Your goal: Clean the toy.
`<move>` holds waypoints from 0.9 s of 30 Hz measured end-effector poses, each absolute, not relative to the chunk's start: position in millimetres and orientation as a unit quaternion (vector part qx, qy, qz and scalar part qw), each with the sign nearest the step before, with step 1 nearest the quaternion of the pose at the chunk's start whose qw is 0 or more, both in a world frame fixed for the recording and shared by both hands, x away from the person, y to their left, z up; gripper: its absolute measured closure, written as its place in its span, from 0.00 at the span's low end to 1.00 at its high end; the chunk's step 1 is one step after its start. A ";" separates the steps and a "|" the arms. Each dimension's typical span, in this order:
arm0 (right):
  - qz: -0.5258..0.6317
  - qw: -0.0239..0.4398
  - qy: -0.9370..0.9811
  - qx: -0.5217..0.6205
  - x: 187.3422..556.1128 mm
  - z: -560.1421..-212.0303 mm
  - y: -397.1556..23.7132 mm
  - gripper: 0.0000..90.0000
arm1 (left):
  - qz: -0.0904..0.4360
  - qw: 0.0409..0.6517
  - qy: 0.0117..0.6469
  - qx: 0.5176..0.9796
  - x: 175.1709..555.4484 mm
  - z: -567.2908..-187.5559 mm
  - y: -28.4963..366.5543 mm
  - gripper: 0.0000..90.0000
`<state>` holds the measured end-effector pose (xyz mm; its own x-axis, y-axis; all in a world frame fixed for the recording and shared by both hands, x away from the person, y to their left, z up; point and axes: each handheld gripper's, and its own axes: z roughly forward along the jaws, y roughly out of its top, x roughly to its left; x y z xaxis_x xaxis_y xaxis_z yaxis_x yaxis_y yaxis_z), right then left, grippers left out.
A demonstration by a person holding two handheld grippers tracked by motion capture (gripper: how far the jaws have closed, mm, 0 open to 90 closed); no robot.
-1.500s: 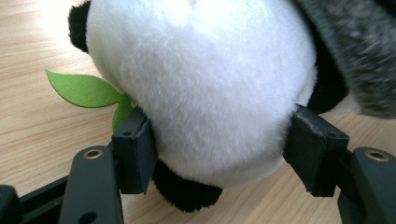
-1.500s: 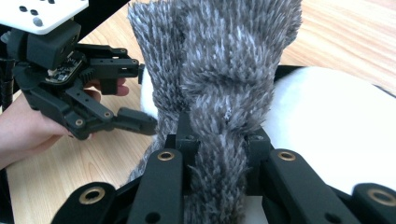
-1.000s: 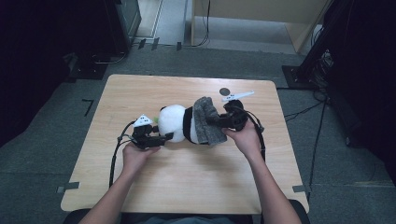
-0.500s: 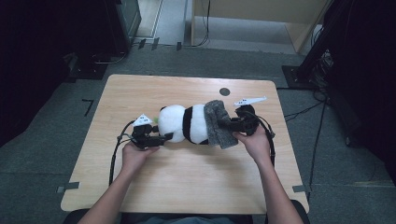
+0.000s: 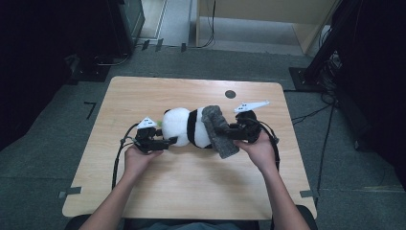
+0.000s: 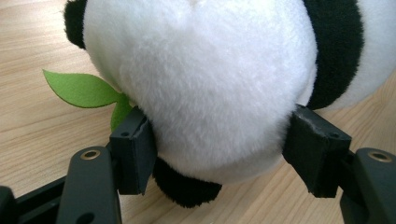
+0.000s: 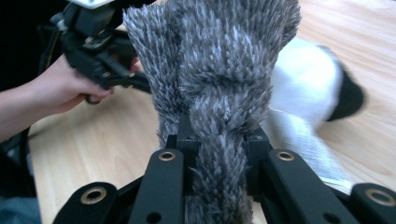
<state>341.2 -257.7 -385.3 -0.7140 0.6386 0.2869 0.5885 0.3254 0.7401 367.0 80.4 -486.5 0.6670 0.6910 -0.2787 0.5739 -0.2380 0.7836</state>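
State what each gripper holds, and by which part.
Left gripper clamps the black-and-white plush panda by its white head. Right gripper pinches the fuzzy grey cloth by a bunched fold.

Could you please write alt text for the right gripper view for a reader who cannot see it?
The right hand-held gripper is clamped on a fuzzy grey cloth that rises between its black jaws. Behind it a plush panda lies on the wooden table, and a hand holds the left hand-held gripper at upper left.

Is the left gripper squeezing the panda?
Touching. In the left gripper view, the left gripper presses both pads into the panda and dents its white fur.
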 end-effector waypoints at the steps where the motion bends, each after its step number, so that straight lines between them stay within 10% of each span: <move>1: 0.440 0.026 0.817 0.372 340.5 -386.4 -252.8 0.84 | 0.063 0.467 0.403 0.785 367.0 -486.3 80.3 0.35; 27: 0.349 -0.028 0.894 0.281 346.8 -445.1 -144.5 0.84 | 0.056 0.463 0.408 0.785 367.7 -484.2 80.5 0.37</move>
